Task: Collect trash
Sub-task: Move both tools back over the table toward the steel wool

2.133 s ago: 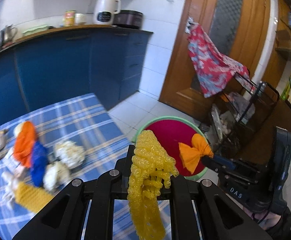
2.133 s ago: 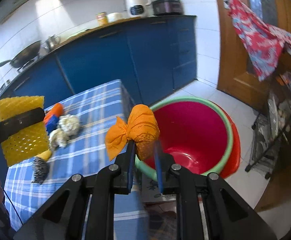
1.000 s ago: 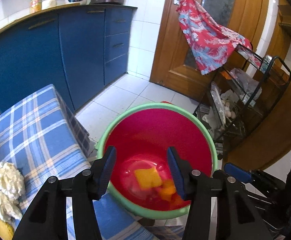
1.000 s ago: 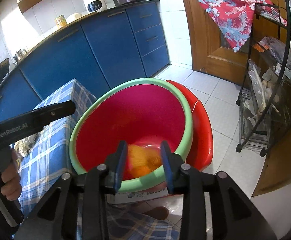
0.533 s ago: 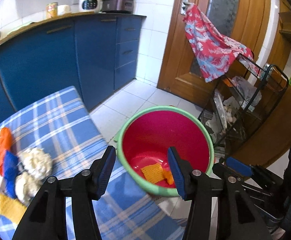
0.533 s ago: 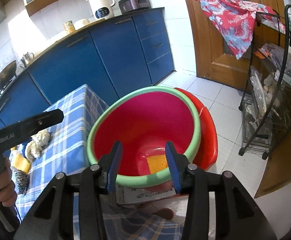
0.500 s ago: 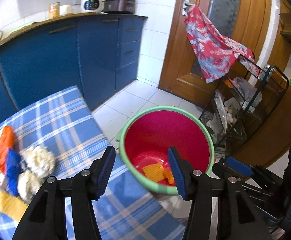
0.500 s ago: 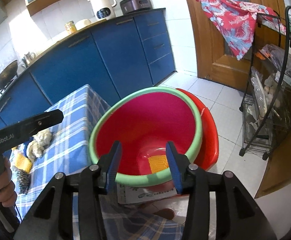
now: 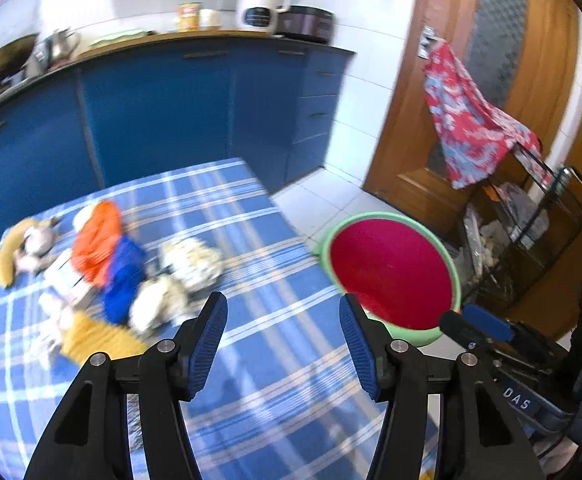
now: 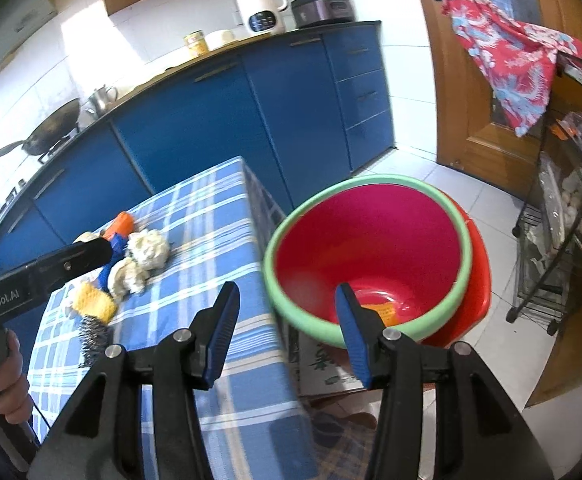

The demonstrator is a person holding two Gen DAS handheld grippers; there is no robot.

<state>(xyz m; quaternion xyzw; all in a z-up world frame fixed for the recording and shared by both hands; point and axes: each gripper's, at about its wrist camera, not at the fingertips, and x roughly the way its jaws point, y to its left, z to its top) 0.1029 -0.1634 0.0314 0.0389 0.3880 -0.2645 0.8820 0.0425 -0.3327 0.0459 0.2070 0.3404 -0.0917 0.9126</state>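
The left gripper is spread wide with nothing between its ribbed blue pads, and hangs over the blue plaid cloth. The right gripper is likewise released and empty, its black plastic arms ending in the same grooved blue pads, with the table edge under the left pad and the tub behind the right one.

Two seconds ago each held a piece, yellow foam net on the left and an orange bundle on the right; both have since let go, and the left has swung back from above the tub to the table.

The tub is round, smooth, red inside with a pale green rim, and sits on the tiled floor just beside the table. In the right view a yellow-orange scrap lies on its bottom, partly hidden by the pad; the left view shows only the tub's wall.

The remaining trash is clustered on the cloth, well left of the tub: two crumpled white wads, an orange piece against a blue one, a knobbly yellow net, and a tan peel-like strip. The left view is blurred.
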